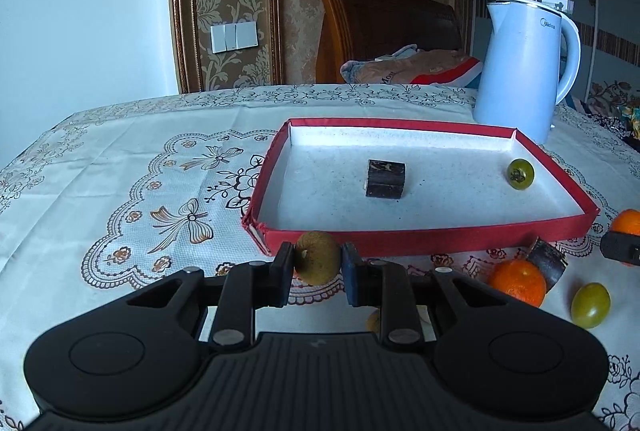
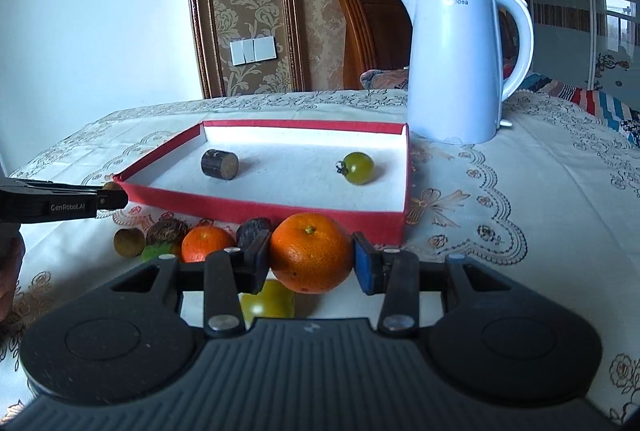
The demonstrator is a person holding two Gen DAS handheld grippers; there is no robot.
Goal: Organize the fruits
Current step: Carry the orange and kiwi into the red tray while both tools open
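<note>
My left gripper is shut on a small brown round fruit, held just in front of the near wall of the red tray. In the tray lie a dark cut cane piece and a green tomato. My right gripper is shut on an orange, lifted before the red tray. The left gripper shows at the left of the right wrist view, beside the tray's corner.
Loose on the tablecloth lie another orange, a brown fruit, dark cane pieces, a dark rough fruit and a green tomato. A white kettle stands behind the tray. A wooden chair is beyond the table.
</note>
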